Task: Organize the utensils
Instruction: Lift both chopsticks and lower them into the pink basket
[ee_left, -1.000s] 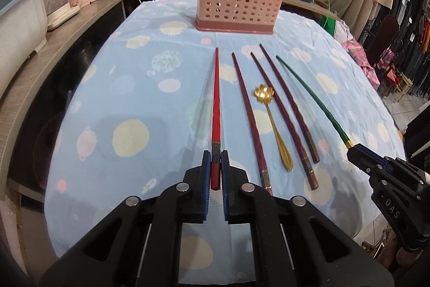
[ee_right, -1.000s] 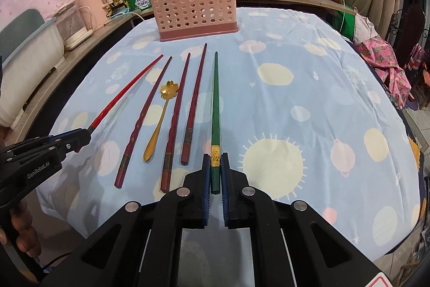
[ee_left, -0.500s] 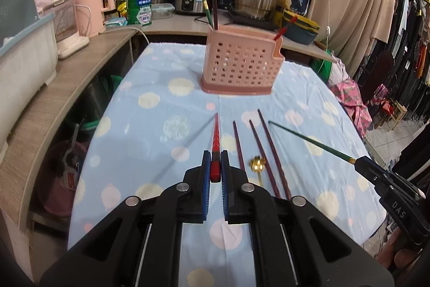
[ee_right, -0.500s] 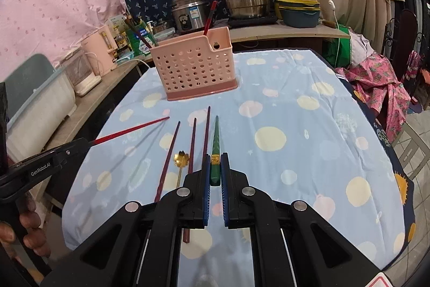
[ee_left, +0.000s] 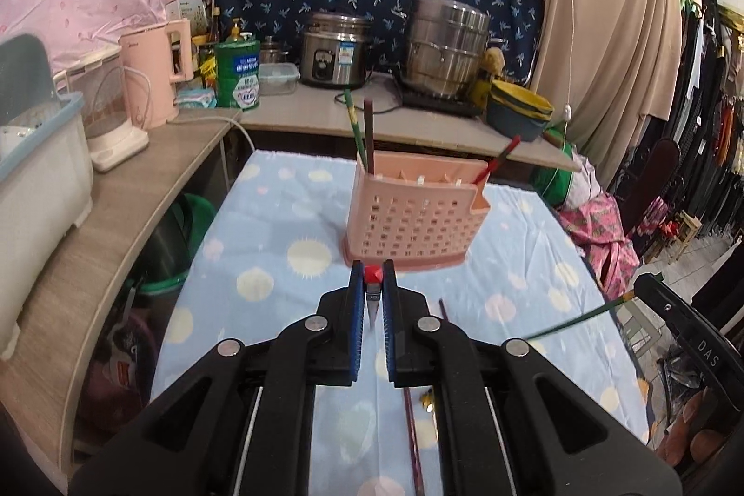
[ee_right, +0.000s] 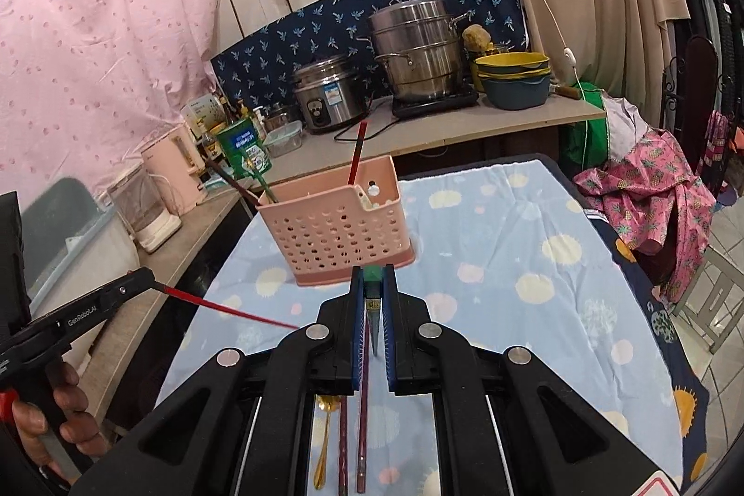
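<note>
My left gripper (ee_left: 372,280) is shut on a red chopstick (ee_left: 373,274), held in the air and hanging tip-down; it also shows in the right wrist view (ee_right: 228,308). My right gripper (ee_right: 372,277) is shut on a green chopstick (ee_right: 372,274), also lifted; its shaft shows in the left wrist view (ee_left: 576,321). The pink perforated holder (ee_left: 411,219) stands ahead on the blue dotted tablecloth (ee_left: 279,245) and holds a green, a dark and a red chopstick. Dark red chopsticks (ee_right: 362,426) and a gold spoon (ee_right: 325,440) lie on the cloth below.
A counter (ee_left: 116,189) runs along the left and back with a pink kettle (ee_left: 156,77), a green can (ee_left: 238,73), a rice cooker (ee_left: 335,49) and a steel pot (ee_left: 446,45). A white bin (ee_left: 37,170) sits at the left. Clothes hang at the right.
Both grippers have risen well above the table with their chopsticks, which have swung from lying flat to hanging tip-down. The holder now sits lower and nearer in both views.
</note>
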A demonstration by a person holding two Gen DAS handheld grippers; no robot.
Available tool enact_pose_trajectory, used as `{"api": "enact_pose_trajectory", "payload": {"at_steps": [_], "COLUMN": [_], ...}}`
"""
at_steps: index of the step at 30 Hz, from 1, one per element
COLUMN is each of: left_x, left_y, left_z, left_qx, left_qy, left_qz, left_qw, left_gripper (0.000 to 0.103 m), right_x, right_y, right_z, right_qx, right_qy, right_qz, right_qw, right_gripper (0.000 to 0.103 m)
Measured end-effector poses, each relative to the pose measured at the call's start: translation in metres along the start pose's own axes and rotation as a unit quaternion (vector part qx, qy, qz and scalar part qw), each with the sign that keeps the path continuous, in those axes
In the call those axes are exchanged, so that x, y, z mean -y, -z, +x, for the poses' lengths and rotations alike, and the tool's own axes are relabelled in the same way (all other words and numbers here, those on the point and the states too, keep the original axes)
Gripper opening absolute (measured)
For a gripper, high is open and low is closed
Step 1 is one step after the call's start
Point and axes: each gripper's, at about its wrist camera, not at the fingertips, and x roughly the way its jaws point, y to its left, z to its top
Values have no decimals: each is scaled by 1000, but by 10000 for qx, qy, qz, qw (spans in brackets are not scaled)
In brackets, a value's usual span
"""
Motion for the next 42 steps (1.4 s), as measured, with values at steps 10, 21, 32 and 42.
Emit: {"api": "enact_pose_trajectory", "payload": {"at_steps": [10, 21, 32, 42], "left_x": [16, 32, 26, 11], "left_y": [-72, -158, -176, -147], "left_z": [-3, -5, 51, 99], "left_qx": [664, 1606, 1529, 932], "left_qy": [161, 170, 60, -30], "left_qz": [90, 183, 190, 82], "left_qw": [9976, 9867, 9880, 9956], "left_gripper": [7, 7, 7, 7], "right_x": [-9, -35, -40, -34], "right_y": [-68, -152, -169, -130], "right_z": [12, 43, 114, 158], "right_qx": [672, 1459, 1270, 656], "right_qy": [-188, -542, -353, -208], "right_qz": [110, 257, 281, 257], "right_qw": [9975, 9875, 9909, 9973], "right_gripper": [7, 7, 7, 7]}}
